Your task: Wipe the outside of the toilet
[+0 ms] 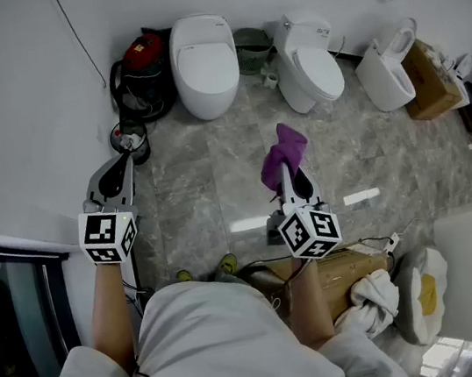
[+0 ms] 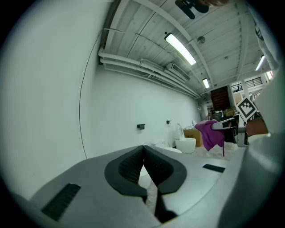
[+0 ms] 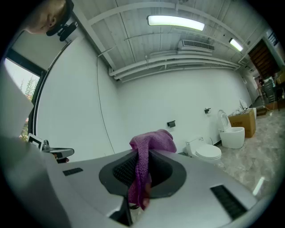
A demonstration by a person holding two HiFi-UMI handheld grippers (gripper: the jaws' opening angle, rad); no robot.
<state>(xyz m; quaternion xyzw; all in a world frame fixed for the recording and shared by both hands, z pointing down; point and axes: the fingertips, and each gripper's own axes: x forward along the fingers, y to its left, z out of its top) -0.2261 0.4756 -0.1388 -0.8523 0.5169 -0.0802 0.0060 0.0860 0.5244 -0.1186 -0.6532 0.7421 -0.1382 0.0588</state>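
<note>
1. the right tool is clamped on a purple cloth. the cloth flops over the tip of the tool, in the middle of the head view.
2. the left tool has its jaws pressed together with nothing in them. it is held out at the left of the frame, near the white wall.
3. three toilets stand by the wall at the top of the frame. there is a round toilet with its lid down, a middle toilet with its lid down, and a far toilet with its lid up.
4. the cloth is well apart from all three, over the grey floor. i think the wiping is not yet begun. i cannot tell which toilet comes first.
5. to do it well, step close and lay a wide part of the cloth flat on the toilet's side.
6. squeeze tight so the cloth does not slip out. rub the lid, the sides and the bottom part.
7. mind the red and black machine just beside the round toilet.
</note>
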